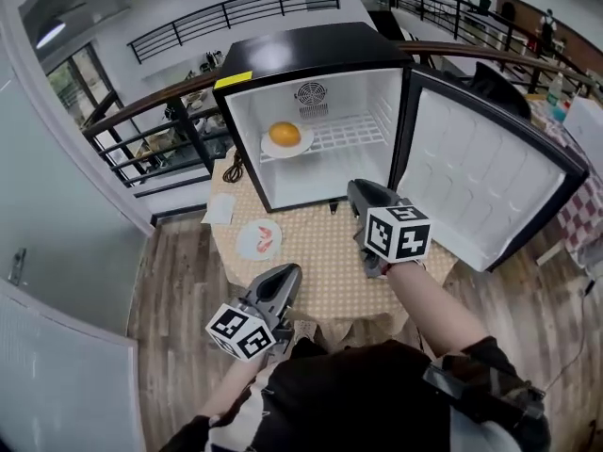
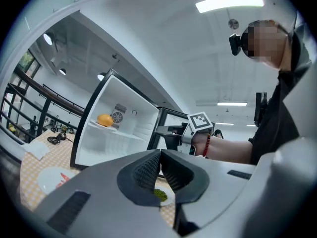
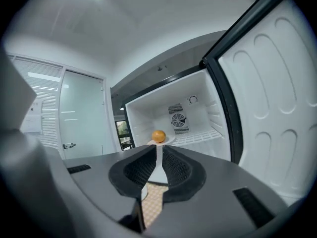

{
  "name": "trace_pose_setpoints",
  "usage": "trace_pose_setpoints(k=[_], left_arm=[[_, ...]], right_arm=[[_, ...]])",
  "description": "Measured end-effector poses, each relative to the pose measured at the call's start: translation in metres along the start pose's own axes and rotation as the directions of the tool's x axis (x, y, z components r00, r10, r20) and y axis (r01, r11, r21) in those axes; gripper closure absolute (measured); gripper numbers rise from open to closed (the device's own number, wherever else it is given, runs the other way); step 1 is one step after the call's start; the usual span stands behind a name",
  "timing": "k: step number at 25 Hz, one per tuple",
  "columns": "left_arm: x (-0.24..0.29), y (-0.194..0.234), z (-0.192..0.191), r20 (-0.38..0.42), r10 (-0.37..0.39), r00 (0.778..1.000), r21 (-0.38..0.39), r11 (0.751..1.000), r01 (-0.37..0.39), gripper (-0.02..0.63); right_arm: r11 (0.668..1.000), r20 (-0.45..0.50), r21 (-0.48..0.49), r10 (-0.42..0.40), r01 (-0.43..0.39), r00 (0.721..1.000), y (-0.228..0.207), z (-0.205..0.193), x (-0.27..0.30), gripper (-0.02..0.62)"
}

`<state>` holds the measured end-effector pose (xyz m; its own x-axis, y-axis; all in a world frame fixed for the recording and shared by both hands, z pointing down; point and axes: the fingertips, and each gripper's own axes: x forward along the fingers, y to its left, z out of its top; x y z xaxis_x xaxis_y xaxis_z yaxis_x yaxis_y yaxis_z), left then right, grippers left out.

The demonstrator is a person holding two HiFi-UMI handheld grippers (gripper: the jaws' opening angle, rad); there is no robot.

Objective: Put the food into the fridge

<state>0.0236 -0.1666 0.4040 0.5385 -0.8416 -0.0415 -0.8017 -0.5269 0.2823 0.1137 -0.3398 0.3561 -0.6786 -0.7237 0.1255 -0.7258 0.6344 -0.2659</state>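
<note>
Orange [image 3: 158,135] seemingly well beyond right tool [image 3: 159,151]

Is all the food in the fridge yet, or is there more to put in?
Not yet. An orange on its plate already sits on the fridge shelf. Both the left gripper and right gripper hold nothing. A plate of red food and a plate of green food are left on the table.

I see bright, even light from a ceiling strip [image 2: 229,3] high above my left claw [image 2: 160,157]. Both claw views bend hard and darken at the corners. Jaws nearest the lens look soft.
</note>
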Motion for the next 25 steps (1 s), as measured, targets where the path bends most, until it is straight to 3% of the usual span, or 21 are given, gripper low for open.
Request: trace_pose_setpoints(k=[2,4,7,11,15,21,25], left_arm=[[-0.005,-0.02,-0.014,-0.002,0.002,1.0,-0.017,1.0,-0.002,0.591],[-0.012,-0.039,-0.027,-0.009,-0.001,1.0,-0.039,0.999,0.001,0.591],[-0.02,-0.065,-0.046,-0.028,-0.013,1.0,-0.069,0.998,0.011,0.591],[-0.029,-0.089,-0.06,-0.044,-0.039,0.998,-0.089,0.995,0.035,0.591],[-0.043,-0.097,-0.061,-0.065,-0.046,0.997,-0.081,0.996,0.041,0.591],[-0.066,-0.086,-0.049,-0.056,-0.025,0.998,-0.094,0.995,0.02,0.591],[-0.078,-0.077,-0.038,-0.078,-0.042,0.996,-0.072,0.997,0.037,0.591]], right_arm=[[0.999,-0.027,0.027,0.032,-0.031,0.999,0.002,-0.012,-0.028,0.546],[0.987,-0.057,0.125,0.106,-0.098,0.993,0.009,-0.026,-0.056,0.546],[0.937,-0.089,0.293,0.226,-0.191,0.97,0.023,-0.051,-0.096,0.552],[0.91,-0.08,0.367,0.239,-0.195,0.968,0.021,-0.069,-0.138,0.571],[0.861,-0.051,0.468,0.25,-0.198,0.967,0.012,-0.086,-0.172,0.578],[0.884,-0.101,0.455,0.167,-0.103,0.981,-0.005,-0.104,-0.197,0.578],[0.901,-0.115,0.426,0.144,-0.083,0.983,0.013,-0.099,-0.19,0.58]])
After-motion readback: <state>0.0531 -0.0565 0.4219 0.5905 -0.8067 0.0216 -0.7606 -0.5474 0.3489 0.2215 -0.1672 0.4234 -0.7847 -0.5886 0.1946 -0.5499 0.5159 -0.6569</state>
